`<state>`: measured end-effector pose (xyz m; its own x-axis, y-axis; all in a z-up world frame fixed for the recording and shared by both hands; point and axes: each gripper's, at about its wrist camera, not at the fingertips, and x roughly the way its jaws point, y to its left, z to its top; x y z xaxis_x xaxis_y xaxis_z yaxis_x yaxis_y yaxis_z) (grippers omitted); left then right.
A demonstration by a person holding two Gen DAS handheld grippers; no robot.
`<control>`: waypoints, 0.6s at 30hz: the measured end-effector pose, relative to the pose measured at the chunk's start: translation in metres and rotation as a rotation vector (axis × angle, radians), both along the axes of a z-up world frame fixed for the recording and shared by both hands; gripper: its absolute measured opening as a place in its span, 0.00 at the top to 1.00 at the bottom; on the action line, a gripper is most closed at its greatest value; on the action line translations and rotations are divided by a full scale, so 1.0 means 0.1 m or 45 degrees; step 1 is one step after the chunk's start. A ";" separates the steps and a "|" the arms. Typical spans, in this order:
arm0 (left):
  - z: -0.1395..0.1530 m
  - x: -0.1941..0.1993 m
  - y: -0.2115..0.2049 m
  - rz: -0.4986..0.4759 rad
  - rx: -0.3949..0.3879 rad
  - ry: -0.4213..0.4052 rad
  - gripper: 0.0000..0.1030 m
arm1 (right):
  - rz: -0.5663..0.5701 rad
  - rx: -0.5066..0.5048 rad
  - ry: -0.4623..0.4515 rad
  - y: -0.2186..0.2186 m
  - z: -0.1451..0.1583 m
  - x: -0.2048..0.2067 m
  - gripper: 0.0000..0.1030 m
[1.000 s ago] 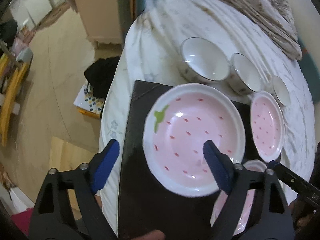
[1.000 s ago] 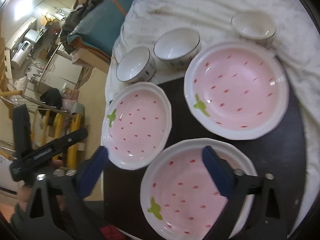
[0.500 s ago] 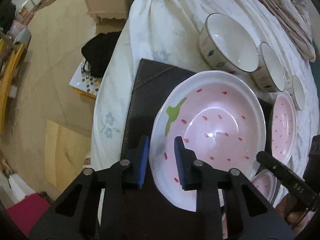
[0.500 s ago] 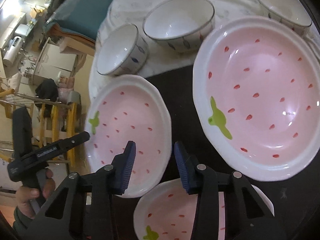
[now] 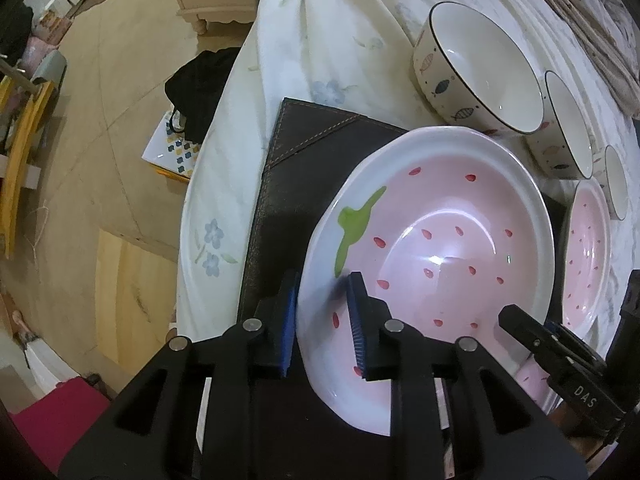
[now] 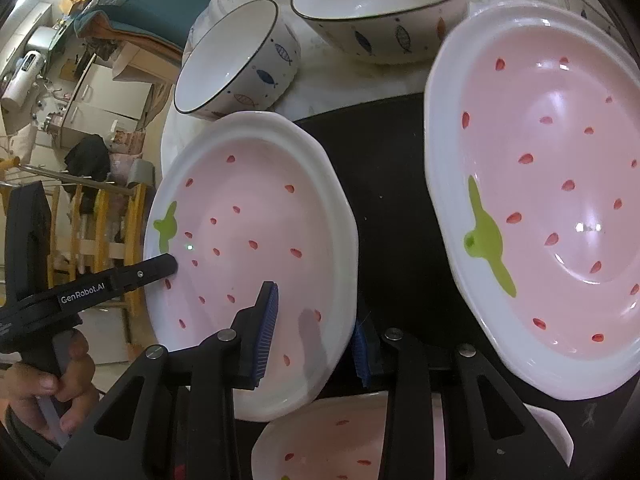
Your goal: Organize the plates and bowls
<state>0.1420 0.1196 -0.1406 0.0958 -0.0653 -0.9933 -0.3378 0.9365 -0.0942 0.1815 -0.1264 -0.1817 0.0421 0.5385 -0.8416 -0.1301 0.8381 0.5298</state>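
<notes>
Three pink strawberry plates share the dark mat (image 5: 304,160) on my tabletop (image 5: 224,208), and both claws are on the same one. My left claw (image 5: 322,320) is clenched on the left plate (image 5: 440,232): one blue pad sits outside the rim, the other inside, just below the green stalk. My right claw (image 6: 310,340) straddles the opposite rim of that plate, one pad over the pink inside, the other tucked beneath the outer edge. Its jaws have just been closing with the rim between them, but I cannot tell whether the pads bite yet.

Room is tight on the inner side. The big plate (image 6: 540,200) lies just beside, with only a strip of mat between the two rims. The third plate (image 6: 352,440) lies just below my right claw, partly hidden by it. Behind stand three fish-patterned bowls in a row: the largest bowl (image 5: 476,64), the middle bowl (image 5: 568,120) touching it, and the small bowl (image 5: 616,184) beyond.

Leftward it is freer. Bare mat lies outside my left pad, then floral tablecloth (image 5: 320,40), then the tabletop's edge falling away to the floor (image 5: 100,140).
</notes>
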 end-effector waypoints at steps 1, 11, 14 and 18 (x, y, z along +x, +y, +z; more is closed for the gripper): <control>0.00 -0.01 0.01 0.010 0.000 -0.010 0.81 | -0.002 0.002 0.002 0.00 0.00 0.00 0.66; 0.41 -0.10 -0.08 0.000 -0.046 -0.169 0.82 | 0.001 0.021 -0.117 -0.03 0.28 -0.03 0.64; 0.48 -0.13 -0.10 -0.014 -0.040 -0.198 0.82 | -0.003 0.022 -0.167 -0.06 0.41 -0.02 0.64; 0.53 -0.17 -0.12 -0.025 -0.062 -0.221 0.82 | -0.020 0.058 -0.173 -0.14 0.48 -0.05 0.64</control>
<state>0.1255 0.1074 -0.0872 0.2640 -0.1161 -0.9575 -0.2946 0.9356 -0.1947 0.1769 -0.1408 -0.1340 0.1631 0.5743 -0.8023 -0.1901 0.8162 0.5456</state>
